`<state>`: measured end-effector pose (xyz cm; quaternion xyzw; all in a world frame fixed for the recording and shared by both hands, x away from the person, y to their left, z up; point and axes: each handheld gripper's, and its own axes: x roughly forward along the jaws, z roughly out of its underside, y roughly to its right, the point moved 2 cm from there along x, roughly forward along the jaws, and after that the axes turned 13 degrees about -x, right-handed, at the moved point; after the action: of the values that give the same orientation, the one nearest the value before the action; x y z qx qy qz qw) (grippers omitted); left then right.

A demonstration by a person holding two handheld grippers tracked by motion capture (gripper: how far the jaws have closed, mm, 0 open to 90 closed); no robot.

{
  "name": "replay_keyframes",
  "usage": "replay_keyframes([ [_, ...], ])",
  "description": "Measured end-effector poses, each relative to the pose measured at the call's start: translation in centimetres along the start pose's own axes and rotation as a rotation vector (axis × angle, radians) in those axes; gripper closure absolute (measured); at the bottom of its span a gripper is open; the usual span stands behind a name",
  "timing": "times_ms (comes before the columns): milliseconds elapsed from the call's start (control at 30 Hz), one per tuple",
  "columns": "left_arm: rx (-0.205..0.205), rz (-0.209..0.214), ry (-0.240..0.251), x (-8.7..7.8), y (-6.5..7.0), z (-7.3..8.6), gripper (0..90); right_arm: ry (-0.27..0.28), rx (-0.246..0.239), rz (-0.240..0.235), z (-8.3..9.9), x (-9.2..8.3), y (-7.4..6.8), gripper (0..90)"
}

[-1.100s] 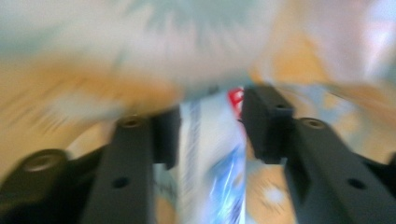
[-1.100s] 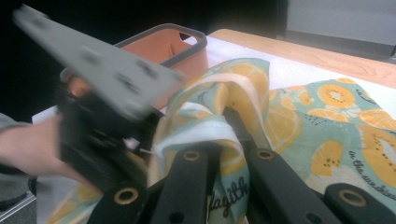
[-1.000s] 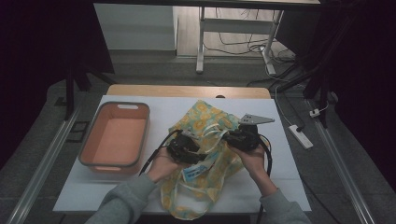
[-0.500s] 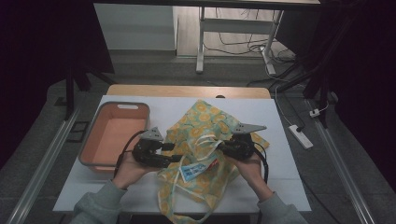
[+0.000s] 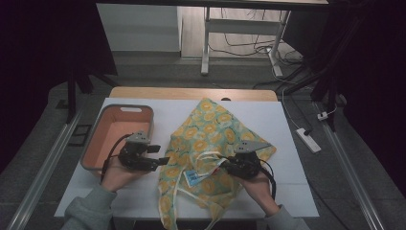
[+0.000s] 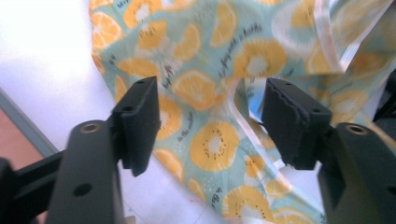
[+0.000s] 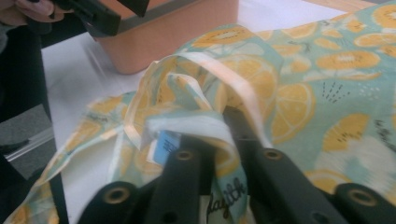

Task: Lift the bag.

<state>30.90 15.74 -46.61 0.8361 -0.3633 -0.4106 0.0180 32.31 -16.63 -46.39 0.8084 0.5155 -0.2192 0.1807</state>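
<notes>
Between right gripper (image 7: 219, 154) fingers, apron (image 7: 299, 79) label (image 7: 167, 142) shows.

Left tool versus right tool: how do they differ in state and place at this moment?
The left tool stands open with nothing between its jaws, which have just been opening; the right tool has a fold of the orange-print cloth between its jaws, which have just been opening too. The left tool sits off the cloth's edge beside the pink tray; the right tool lies on the cloth. Both are black, hand-held and point at the cloth.

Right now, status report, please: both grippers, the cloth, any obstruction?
Left gripper open, jaws just opening, nothing gripped. Right gripper shut on orange-print cloth. Pink tray beside.
</notes>
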Motion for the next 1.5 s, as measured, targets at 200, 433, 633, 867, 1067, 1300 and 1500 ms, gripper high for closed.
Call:
replay_keyframes([
  [200, 0.057, -0.09, -0.08, 3.2, 2.2, 0.3, 30.8, -0.001, 0.005, 0.026, 0.7, -0.8, -0.1, 58.5],
  [433, 0.087, -0.206, -0.183, 7.6, 3.0, -0.1, 29.6, 0.013, 0.01, 0.076, 1.7, -2.9, -0.8, 48.5],
  [633, 0.039, -0.234, -0.203, 8.7, 2.4, -0.3, 36.9, 0.017, 0.021, 0.098, 3.4, -4.9, -1.5, 46.7],
  [867, -0.002, -0.187, -0.163, 7.7, 1.8, -0.9, 38.9, -0.012, 0.027, 0.084, 4.8, -5.1, -2.1, 46.1],
  [1067, 0.039, -0.248, -0.221, 8.4, 1.5, -0.6, 39.3, -0.014, 0.03, 0.086, 4.9, -5.1, -2.1, 46.0],
  [1300, 0.076, -0.32, -0.273, 10.0, 1.6, -0.2, 37.2, -0.019, 0.035, 0.085, 5.2, -5.0, -2.1, 46.1],
  [1500, 0.042, -0.324, -0.313, 10.7, 1.4, -0.2, 41.7, -0.036, 0.041, 0.068, 5.5, -4.7, -2.4, 45.9],
])
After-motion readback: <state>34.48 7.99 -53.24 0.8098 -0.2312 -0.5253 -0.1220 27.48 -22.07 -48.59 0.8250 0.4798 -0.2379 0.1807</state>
